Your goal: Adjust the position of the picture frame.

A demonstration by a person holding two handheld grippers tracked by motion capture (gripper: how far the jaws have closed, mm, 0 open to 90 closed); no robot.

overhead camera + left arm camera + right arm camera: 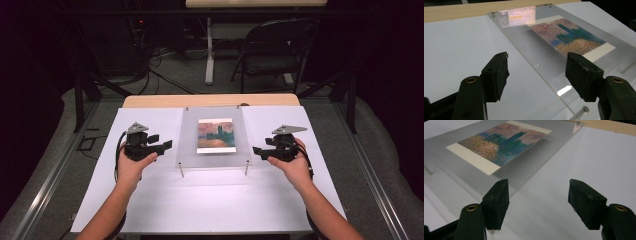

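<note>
A clear acrylic plate (190, 145) stands on short metal posts (181, 171) in the middle of the white table cover, with a colourful painting print (215, 135) under it. My left gripper (162, 142) hovers just left of the plate, jaws open and pointed toward it. My right gripper (260, 147) hovers just right of it, also open. In the left gripper view, the gripper (537, 58) faces the plate's edge (524, 40) and the print (571, 35) with nothing between the jaws. The right gripper (537, 183) faces the plate (456, 170) and print (504, 142) the same way.
A white sheet (200, 205) covers the table, whose wooden far edge (210, 100) shows behind the plate. A folding chair (275, 50) and another table's leg (209, 55) stand on the floor beyond. A post (584, 110) holds up the plate's near corner.
</note>
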